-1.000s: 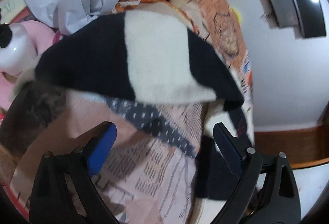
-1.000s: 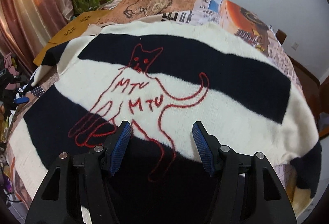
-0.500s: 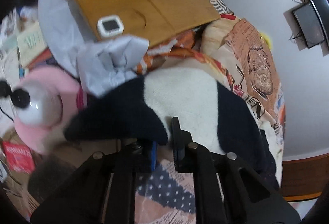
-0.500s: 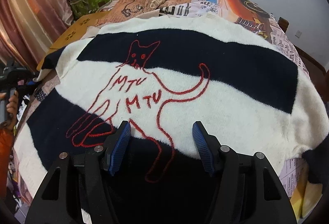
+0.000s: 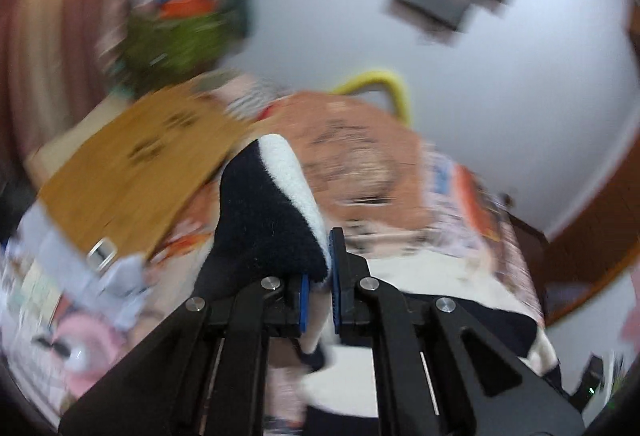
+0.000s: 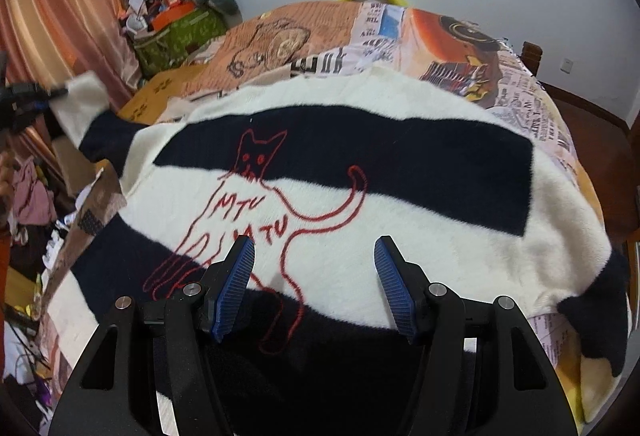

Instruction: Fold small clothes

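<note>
across the bed [image 6: 448,48], spread flat: striped sweater [image 6: 400,196] (red cat outline). left gripper [image 5: 319,290] jaws clamped on its raised sleeve [image 5: 268,220]; right gripper [image 6: 315,276] jaws wide apart above it.

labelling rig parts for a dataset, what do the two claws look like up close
Both look alike: the left claw and right claw have matte black angular frames with triangular cut-outs and round silver screws at the joints. Each finger carries a ribbed blue pad. No cables, sleeves or printed markings show on either.
</note>
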Available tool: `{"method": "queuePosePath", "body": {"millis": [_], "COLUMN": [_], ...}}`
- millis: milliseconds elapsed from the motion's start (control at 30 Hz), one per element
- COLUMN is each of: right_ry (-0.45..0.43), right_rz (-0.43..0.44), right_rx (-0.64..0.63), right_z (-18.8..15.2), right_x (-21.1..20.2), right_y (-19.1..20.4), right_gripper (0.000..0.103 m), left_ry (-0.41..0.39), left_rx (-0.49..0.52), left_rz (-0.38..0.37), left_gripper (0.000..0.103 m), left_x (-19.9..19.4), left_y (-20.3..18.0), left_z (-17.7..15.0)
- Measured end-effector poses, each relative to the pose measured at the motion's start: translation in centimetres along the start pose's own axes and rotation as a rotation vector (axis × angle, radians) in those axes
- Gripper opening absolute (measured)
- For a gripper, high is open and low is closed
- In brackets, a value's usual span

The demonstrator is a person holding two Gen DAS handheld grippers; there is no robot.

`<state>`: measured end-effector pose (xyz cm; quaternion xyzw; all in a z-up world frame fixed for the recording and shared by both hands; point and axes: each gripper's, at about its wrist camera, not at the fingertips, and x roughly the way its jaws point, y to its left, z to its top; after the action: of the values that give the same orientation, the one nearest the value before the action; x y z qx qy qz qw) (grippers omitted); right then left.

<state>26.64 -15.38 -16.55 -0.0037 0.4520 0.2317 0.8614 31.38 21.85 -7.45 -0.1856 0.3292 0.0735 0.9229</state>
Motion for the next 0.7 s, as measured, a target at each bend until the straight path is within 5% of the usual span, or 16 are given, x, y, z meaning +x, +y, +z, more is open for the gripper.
{"method": "queuePosePath", "body": {"millis": [233,467,567,700], "right_ry": [-0.045,-0.055,-0.052,-0.042], "right_rz": [0.017,0.018,0.026,0.047], "right_rx": [0.027,0.073,0.088,0.092], "right_z": [0.1,-0.2,-0.1,0.5], "right_x": [-1.6,-2.4,-2.3,-1.7], "right_y": [-1.7,-4.1,-4.7,-4.5], "right_gripper": [0.059,0.059,0.059,0.059], "left_ry": [0.099,0.400,0.495,0.470], "left_rx": [0.242,0.319,0.301,0.335], "left_rz": [-0.153,-0.208,-0.249,-0.248], "left_gripper": [0.008,0.008,0.017,0.042], "left_x": [3.5,9.9,10.7,8.6], "left_y": [-12.6,-16.6,-16.1,-15.7], "left_z": [-3.5,-11.4,-13.0,-13.3]}}
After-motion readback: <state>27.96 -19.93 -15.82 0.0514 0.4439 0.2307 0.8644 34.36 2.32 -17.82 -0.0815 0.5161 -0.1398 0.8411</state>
